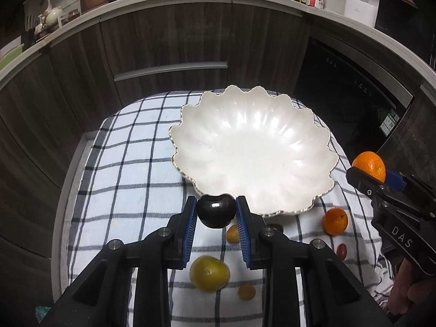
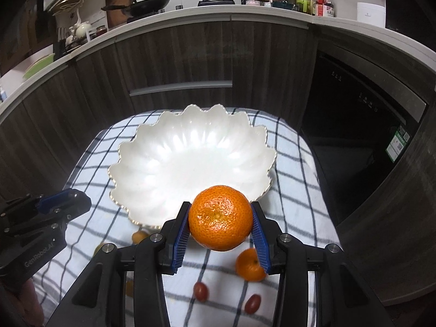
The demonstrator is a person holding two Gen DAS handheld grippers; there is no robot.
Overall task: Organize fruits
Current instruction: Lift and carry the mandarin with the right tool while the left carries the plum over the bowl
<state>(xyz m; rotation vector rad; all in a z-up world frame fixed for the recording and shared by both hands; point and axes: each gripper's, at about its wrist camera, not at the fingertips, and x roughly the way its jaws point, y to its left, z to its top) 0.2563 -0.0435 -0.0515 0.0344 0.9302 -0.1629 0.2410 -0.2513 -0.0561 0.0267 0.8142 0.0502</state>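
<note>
Fruits ride in both grippers: left gripper (image 1: pixel 216 214) fingers clamp a dark cherry (image 1: pixel 216 210), right gripper (image 2: pixel 220 218) fingers clamp a mandarin (image 2: pixel 220 217), both just short of the bowl (image 1: pixel 305 147) ahead.

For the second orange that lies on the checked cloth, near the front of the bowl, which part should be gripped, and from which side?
Grip the loose orange across its widest middle, coming from above. It is round and sits alone on the checked cloth, so both sides look free. The right hand-held gripper is nearest, but it is shut on another orange and must release that first.
</note>
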